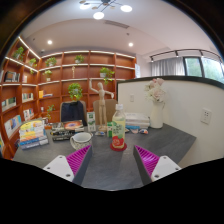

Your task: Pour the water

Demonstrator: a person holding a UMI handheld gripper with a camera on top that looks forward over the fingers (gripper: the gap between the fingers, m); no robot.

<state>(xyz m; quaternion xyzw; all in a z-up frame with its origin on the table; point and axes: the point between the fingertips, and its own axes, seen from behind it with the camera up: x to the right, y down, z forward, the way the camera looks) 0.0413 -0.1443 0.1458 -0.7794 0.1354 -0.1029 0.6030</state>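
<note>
Clear plastic bottle (119,130) upright on grey table (170,140), beyond wide-open, empty tool (113,163).

Matt grey tabletop (150,145), clear plastic bottle (118,128), wooden shelving (60,75) behind.

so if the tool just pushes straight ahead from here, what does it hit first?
Likely the clear bottle with a red label, standing on the grey table just ahead of the open tool, roughly centred between its fingers. Depth is hard to judge; the table before it looks bare.
</note>
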